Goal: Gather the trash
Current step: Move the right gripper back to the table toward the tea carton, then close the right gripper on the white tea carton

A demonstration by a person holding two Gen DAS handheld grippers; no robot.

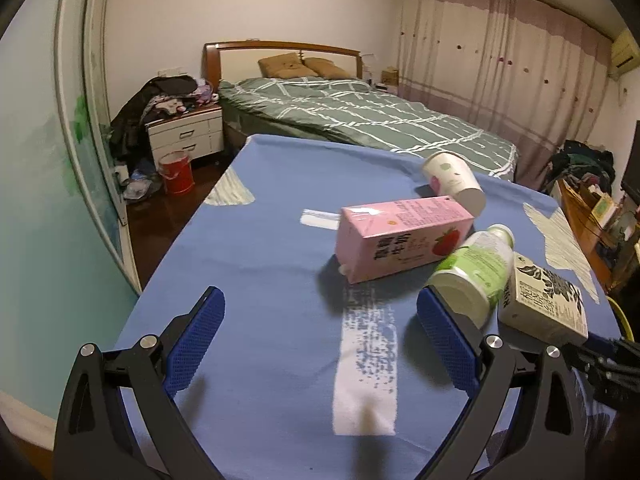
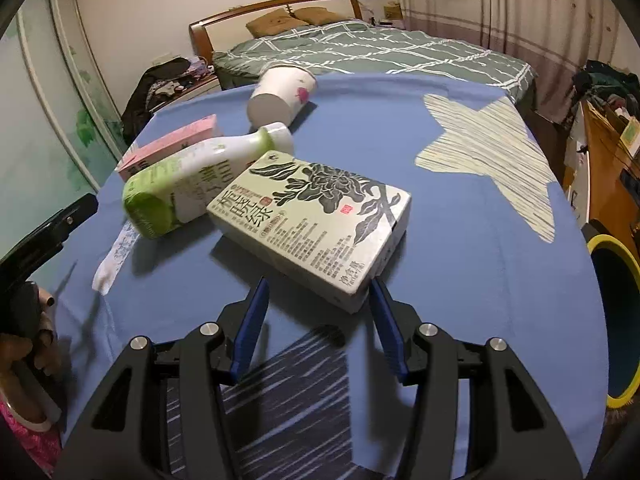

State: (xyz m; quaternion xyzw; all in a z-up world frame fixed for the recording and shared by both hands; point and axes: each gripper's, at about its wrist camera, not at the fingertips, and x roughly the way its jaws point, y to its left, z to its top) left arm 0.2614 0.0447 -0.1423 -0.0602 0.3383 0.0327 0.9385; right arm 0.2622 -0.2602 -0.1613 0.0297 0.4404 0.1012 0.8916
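Note:
Trash lies on a table under a blue cloth (image 1: 260, 240). There is a pink strawberry carton (image 1: 404, 236), a green-and-white bottle (image 1: 476, 272), a white carton with black leaf print (image 2: 316, 220) and a tipped paper cup (image 1: 452, 180). My left gripper (image 1: 320, 292) is open wide over bare cloth, with the bottle's base just beyond its right pad (image 1: 444, 340). My right gripper (image 2: 319, 281) is open. The near end of the leaf-print carton sits between its tips, close to the right pad (image 2: 384, 320) and apart from the left pad.
A dark bin with a yellow rim (image 2: 616, 320) stands at the table's right edge. A bed (image 1: 360, 120) lies beyond the table, and a nightstand with clothes (image 1: 184, 132) and a red bucket (image 1: 176, 172) stand at the left. A wooden desk (image 2: 600, 168) is at the right.

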